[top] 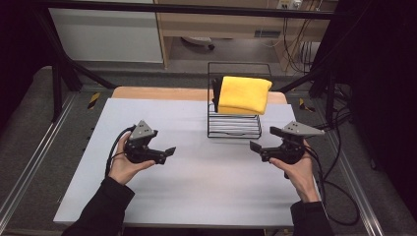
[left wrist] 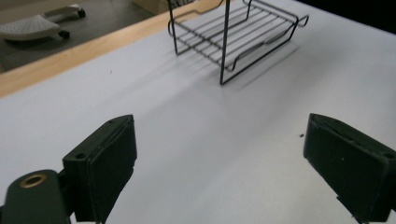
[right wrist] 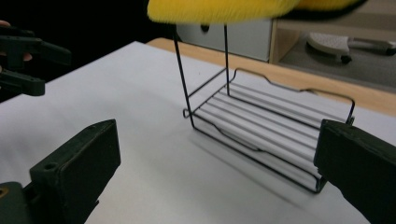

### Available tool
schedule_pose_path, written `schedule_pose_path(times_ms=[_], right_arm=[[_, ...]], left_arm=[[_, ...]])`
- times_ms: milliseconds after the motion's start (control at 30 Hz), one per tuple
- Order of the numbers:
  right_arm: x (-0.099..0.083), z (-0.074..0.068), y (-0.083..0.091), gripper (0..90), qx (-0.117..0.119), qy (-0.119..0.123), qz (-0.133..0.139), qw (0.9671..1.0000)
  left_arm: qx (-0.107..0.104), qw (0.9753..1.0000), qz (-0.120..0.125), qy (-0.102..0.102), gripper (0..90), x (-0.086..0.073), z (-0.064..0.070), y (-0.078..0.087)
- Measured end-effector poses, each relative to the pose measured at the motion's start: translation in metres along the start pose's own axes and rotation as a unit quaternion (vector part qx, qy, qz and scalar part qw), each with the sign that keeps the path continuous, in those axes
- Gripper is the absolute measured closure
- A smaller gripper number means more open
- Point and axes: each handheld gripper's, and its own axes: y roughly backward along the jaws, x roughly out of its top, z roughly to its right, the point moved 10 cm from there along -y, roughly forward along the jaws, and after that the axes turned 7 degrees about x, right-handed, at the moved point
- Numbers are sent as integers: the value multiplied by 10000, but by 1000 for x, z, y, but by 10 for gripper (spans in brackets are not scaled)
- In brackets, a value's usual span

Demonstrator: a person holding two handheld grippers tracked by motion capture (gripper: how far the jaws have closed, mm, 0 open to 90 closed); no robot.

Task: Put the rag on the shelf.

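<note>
A black two-tier wire rack stands at the back middle of the white table. A folded yellow cloth lies on its top tier; the lower shelf is bare. My left gripper rests low over the table, left of the rack, pointing right. My right gripper is just right of the rack's front, pointing left. In the left gripper view the gripper is open and holds nothing, the rack ahead. In the right gripper view the gripper is open before the rack and under the cloth.
A wooden strip edges the table's far side. Black frame posts stand at the back corners, and cables trail off the right side. A chair base sits on the floor behind. The left gripper shows far off in the right gripper view.
</note>
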Motion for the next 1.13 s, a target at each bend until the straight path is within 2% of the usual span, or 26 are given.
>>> schedule_pose_path(times_ms=[167, 433, 500, 633, 833, 1000, 1133], right_arm=[[-31, 5, -4, 7, 3, -196, -170, 9997], [-77, 7, -5, 6, 132, -246, -538, 9982], [-86, 10, -4, 7, 102, -272, -648, 9975], [-98, 14, -1, 7, 106, -351, -681, 9970], [-113, 14, 6, 7, 194, -314, -779, 9963], [-126, 16, 9, 7, 196, -268, -943, 9950], [-129, 15, 8, 7, 212, -262, -1004, 9944]], left_arm=[[-24, 10000, -12, 68, 99, -29, -6, 7], [50, 9999, -19, 97, 106, -66, -19, 18], [24, 9999, -43, 145, 106, -72, -22, 20], [3, 9998, -97, 164, 107, -85, -28, 23], [-2, 9996, -144, 238, 106, -98, -34, 27], [60, 9994, -274, 193, 106, -110, -35, 26], [27, 9993, -323, 173, 106, -114, -32, 24]])
